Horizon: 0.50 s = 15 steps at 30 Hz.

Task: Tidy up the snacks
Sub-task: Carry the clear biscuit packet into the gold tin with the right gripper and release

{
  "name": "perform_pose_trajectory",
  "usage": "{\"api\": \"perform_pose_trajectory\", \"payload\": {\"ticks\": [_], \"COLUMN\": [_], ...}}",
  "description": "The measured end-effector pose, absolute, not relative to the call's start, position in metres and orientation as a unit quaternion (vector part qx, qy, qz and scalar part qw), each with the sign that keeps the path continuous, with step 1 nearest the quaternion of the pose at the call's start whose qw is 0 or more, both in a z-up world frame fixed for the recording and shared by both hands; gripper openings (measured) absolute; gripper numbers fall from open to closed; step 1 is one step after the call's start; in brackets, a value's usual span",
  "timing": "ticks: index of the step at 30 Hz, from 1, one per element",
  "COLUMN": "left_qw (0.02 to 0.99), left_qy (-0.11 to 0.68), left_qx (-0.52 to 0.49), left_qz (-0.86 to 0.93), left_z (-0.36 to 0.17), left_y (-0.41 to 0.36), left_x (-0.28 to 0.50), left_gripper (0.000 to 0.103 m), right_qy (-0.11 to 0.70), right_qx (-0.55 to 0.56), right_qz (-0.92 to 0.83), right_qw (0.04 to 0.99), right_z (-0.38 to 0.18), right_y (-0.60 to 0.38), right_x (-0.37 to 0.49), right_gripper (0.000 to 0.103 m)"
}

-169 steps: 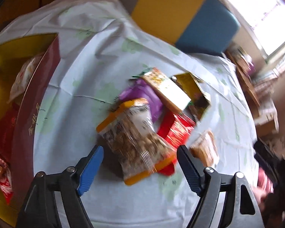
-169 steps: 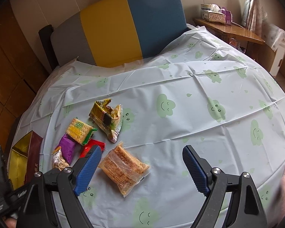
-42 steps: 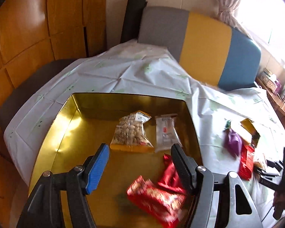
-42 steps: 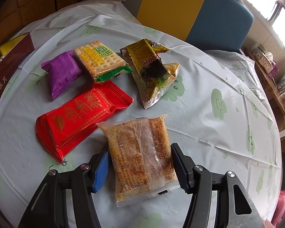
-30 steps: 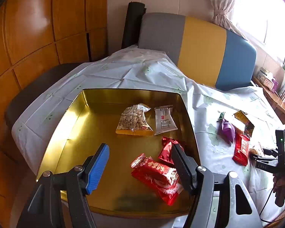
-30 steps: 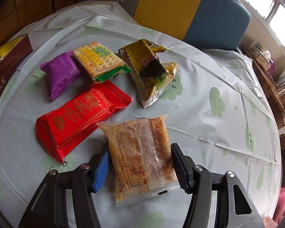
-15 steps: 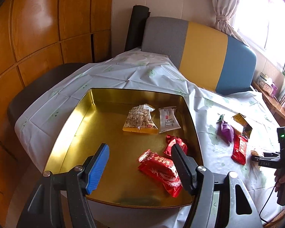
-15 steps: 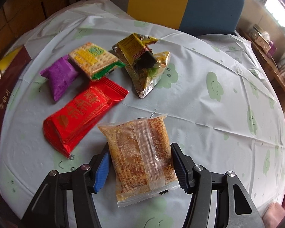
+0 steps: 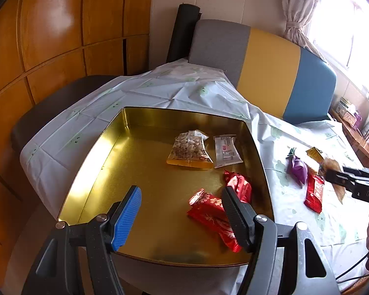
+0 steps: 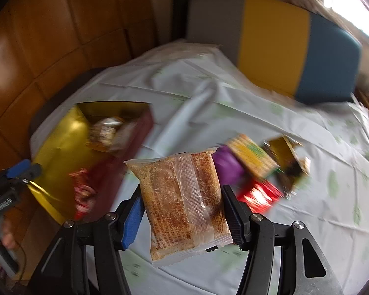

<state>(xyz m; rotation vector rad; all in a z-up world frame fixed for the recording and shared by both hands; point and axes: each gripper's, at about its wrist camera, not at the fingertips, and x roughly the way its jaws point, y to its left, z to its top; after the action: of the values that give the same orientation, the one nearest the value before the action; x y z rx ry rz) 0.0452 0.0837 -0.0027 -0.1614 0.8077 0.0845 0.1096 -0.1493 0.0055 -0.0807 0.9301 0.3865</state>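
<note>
My right gripper (image 10: pixel 182 212) is shut on a clear pack of brown biscuits (image 10: pixel 182 201) and holds it above the tablecloth, to the right of the gold tin (image 10: pixel 59 132). My left gripper (image 9: pixel 182 211) is open and empty above the near edge of the gold tin (image 9: pixel 135 172). In the tin lie a peanut pack (image 9: pixel 189 150), a white sachet (image 9: pixel 226 150) and two red packs (image 9: pixel 211 211). On the cloth lie a purple pack (image 10: pixel 227 167), a yellow cracker pack (image 10: pixel 252 157), a red pack (image 10: pixel 258 196) and an open gold wrapper (image 10: pixel 286 152).
A grey, yellow and blue seat back (image 9: pixel 270 68) stands behind the round table. Wooden wall panels (image 9: pixel 49 36) lie to the left. A dark chair (image 9: pixel 56 103) sits at the table's left edge. The right gripper (image 9: pixel 342 179) shows at the left wrist view's right side.
My right gripper has lifted the biscuit pack off the cloth and swung left toward the tin; that view is blurred with motion. My left gripper has drawn back a little from the tin.
</note>
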Motion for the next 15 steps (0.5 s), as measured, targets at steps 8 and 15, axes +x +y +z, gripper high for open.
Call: {"api": "perform_pose_trajectory", "payload": {"ticks": [8, 15], "left_qw": [0.914, 0.907], "left_qy": [0.39, 0.399], "left_qx": [-0.093, -0.111], "left_qz": [0.057, 0.082], "left_z": [-0.008, -0.018], "left_y": [0.102, 0.125], "left_x": [0.042, 0.042], "left_gripper": [0.069, 0.069], "right_qy": [0.447, 0.482], "right_qx": [-0.065, -0.085], "right_qz": [0.259, 0.266], "right_qw": [0.854, 0.831], "right_z": [0.002, -0.035], "right_y": [-0.044, 0.007], "right_x": [0.13, 0.153], "right_gripper": [0.061, 0.061]}}
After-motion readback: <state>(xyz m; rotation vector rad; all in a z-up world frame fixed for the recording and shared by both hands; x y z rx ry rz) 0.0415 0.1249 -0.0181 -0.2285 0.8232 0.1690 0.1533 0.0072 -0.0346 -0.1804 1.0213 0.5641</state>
